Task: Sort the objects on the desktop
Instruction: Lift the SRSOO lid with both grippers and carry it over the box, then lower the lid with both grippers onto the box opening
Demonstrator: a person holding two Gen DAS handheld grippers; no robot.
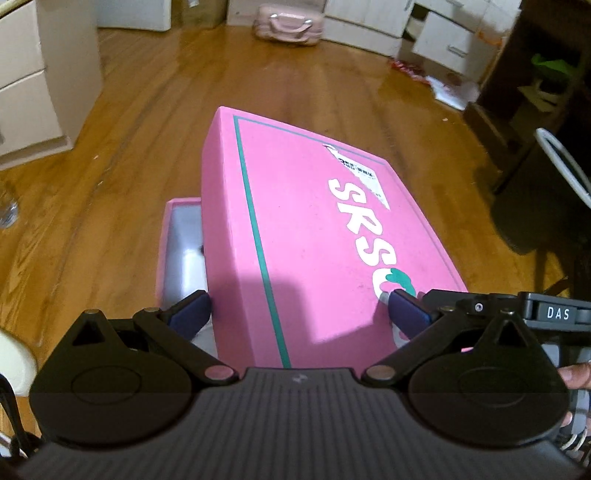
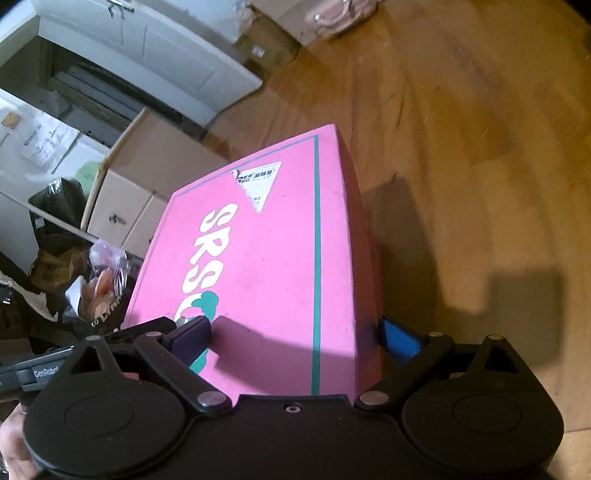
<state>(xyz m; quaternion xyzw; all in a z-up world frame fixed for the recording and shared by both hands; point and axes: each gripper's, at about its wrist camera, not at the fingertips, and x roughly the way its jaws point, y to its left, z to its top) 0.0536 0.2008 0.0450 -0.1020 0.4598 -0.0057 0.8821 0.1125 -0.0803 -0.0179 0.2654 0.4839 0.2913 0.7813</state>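
While we look along both sets of fingers, a pink lid with white lettering, a green border line and a torn white sticker fills the middle of each view. It sits askew over a pink box on the wooden floor, so the box's pale inside shows as an open strip along the left side in the left wrist view.

Our left gripper is spread wide across the lid's near left corner. One dark blue pad hangs over the exposed box interior just beside the lid's side wall; the other lies over the lid's top by the lettering. We cannot tell whether either pad actually presses on the lid.

Our right gripper is also spread wide, across the near right corner of the lid. Its left pad rests over the top surface near the green mark, and its bright blue right pad sits outside the lid's right wall. Again, contact is unclear.

Each gripper shows at the edge of the other's view, just beside its neighbour.

Around us are white drawers, a pink case at the far wall, cardboard boxes and a bag of clutter to the left of the lid.
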